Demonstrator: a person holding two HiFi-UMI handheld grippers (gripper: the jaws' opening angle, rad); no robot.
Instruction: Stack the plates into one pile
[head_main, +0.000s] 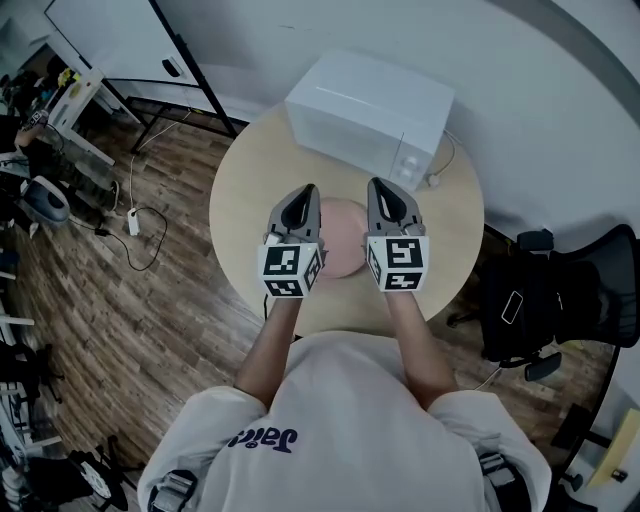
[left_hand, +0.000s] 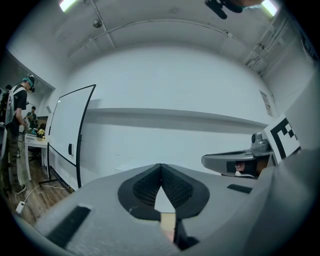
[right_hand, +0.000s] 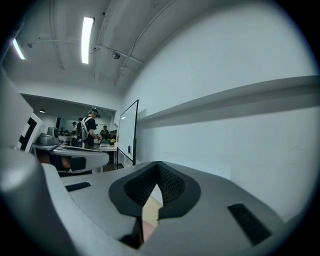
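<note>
**Q:** Where are the plates, and what do the jaws hold?

**A:** The pink plates (head_main: 343, 243) lie as one pile mid-table (head_main: 250, 205), on the near side of the white microwave (head_main: 370, 115). The left gripper (head_main: 305, 192) and right gripper (head_main: 381, 187) flank the pile from above. Both pairs of jaws are pressed together on nothing.

**Q:** How should this step be done?

**A:** Stacking looks finished, so withdraw both grippers clear of the rim without nudging the pile.

**Q:** Orientation?

**A:** The plates lie flat, face up. Being round, they have no long axis, and their number is unclear.
</note>
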